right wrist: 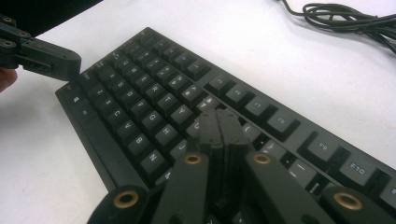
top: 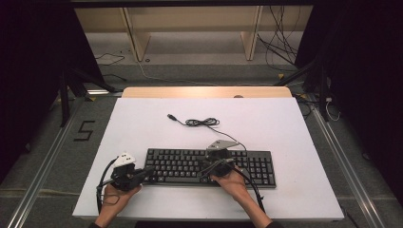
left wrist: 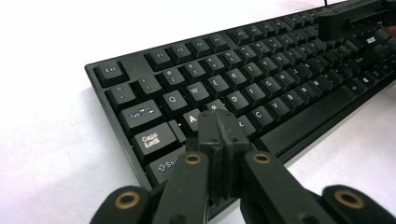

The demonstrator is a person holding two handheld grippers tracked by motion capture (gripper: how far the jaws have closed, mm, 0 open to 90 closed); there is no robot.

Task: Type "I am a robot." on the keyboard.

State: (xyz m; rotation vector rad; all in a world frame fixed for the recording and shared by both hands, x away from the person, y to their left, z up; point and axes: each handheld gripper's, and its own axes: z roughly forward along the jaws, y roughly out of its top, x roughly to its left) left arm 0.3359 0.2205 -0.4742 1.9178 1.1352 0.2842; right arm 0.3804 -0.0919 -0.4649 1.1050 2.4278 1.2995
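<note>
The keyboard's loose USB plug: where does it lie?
In the high view, the USB plug lies on the white table, beyond the black keyboard, left of its coiled cable.
</note>
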